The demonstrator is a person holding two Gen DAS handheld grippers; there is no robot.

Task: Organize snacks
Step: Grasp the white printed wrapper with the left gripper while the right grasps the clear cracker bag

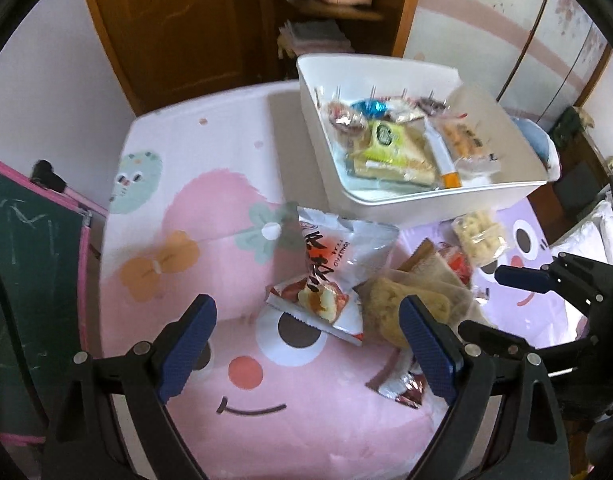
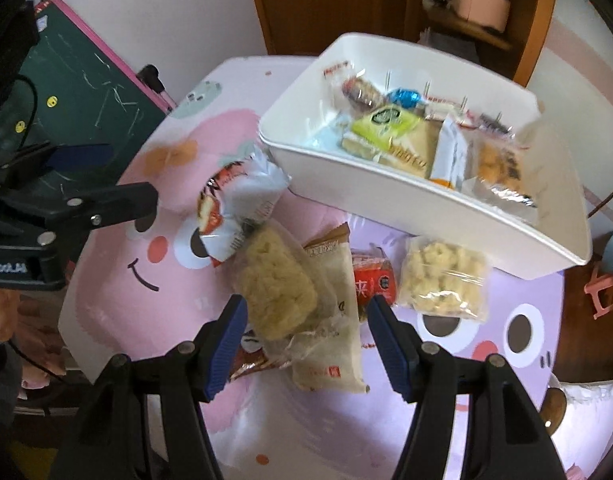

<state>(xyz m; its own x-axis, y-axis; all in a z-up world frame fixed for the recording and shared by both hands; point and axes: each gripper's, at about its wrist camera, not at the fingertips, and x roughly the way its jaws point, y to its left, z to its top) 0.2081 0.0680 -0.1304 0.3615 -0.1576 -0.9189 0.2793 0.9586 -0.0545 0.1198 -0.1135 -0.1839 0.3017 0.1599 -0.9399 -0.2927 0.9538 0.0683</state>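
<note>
A white bin (image 1: pixel 390 204) of wrapped snacks sits at the far side of a cartoon-print table (image 1: pixel 186 220), its long side running diagonally. Loose packets lie just in front: a white-and-red bag (image 1: pixel 334 264) pointing lengthwise toward the bin, beside a beige pastry packet (image 2: pixel 282 292). The left gripper (image 1: pixel 306 344) and right gripper (image 2: pixel 306 344) hang above them, jaws apart, empty. Only the right view shows the clear puffed-snack pack (image 2: pixel 442 280) whole.
</note>
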